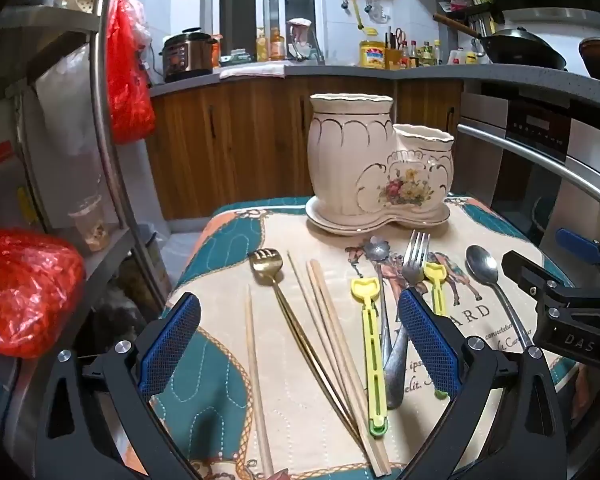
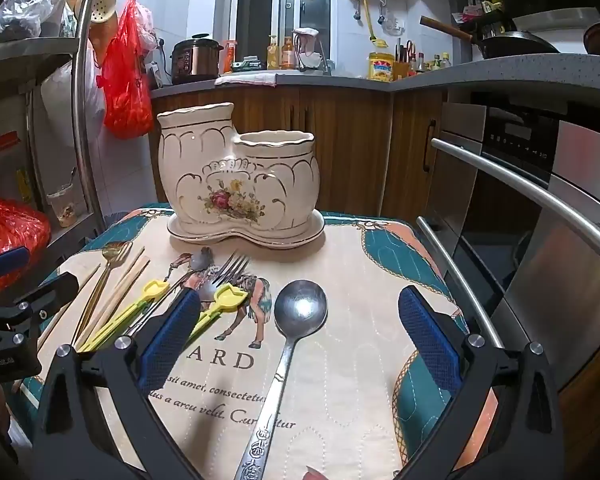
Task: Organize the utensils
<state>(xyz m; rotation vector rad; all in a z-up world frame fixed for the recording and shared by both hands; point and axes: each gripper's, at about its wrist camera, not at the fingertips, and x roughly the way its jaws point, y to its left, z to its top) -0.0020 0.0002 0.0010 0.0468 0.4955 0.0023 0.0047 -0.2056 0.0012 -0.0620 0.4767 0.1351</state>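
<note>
A cream ceramic two-pot utensil holder (image 1: 380, 168) (image 2: 236, 176) stands on its saucer at the far side of a patterned cloth (image 1: 300, 412) (image 2: 352, 280). Before it lie a gold spoon (image 1: 265, 266) (image 2: 114, 254), wooden chopsticks (image 1: 332, 320) (image 2: 128, 280), two yellow plastic tools (image 1: 370, 340) (image 2: 228, 298), a steel fork (image 1: 415, 256) (image 2: 230, 270), a flower-headed steel spoon (image 1: 376, 249) and a large steel spoon (image 1: 482, 266) (image 2: 300, 310). My left gripper (image 1: 300, 344) is open above the chopsticks and gold spoon. My right gripper (image 2: 300, 344) is open above the large spoon's handle.
A steel shelf rack with red bags (image 1: 24, 292) (image 2: 126, 76) stands left of the table. An oven with a steel handle (image 1: 540, 160) (image 2: 520, 188) is at the right. Wooden cabinets and a cluttered counter (image 1: 300, 68) run behind.
</note>
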